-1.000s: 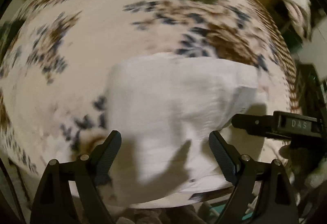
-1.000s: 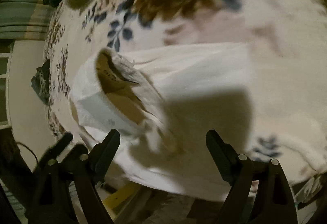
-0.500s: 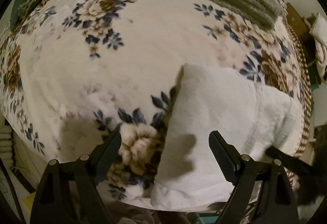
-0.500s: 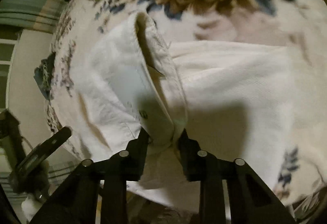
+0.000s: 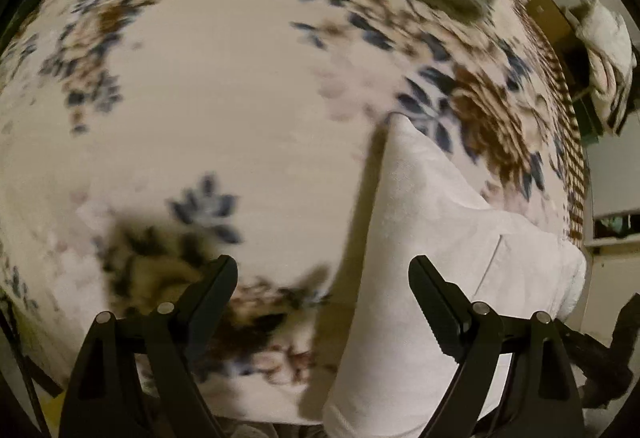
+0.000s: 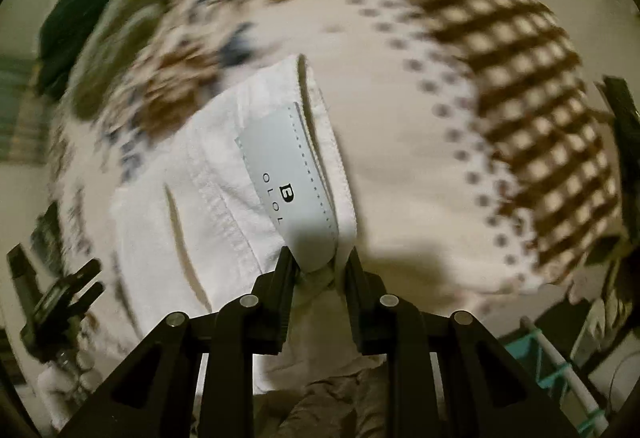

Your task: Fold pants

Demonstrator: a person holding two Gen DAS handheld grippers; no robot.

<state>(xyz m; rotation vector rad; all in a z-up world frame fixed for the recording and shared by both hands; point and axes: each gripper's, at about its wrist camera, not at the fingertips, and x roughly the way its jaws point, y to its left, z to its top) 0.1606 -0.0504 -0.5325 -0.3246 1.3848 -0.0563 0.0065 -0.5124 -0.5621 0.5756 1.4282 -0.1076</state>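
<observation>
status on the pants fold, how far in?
Done: the white pants already lie doubled into a thick bundle on the floral blanket. In hand: the right claw has just closed on the waistband by the label patch, lifting that edge; the left claw is open, empty, beside the bundle. Left: lay the waistband end over and flatten.

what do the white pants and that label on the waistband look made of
Pants: matte white woven cloth, likely cotton twill or denim, judging by the visible weave and stitched seams. Label: smooth pale patch, perhaps leather or faux leather, stitched round its edge, with printed letters.
</observation>
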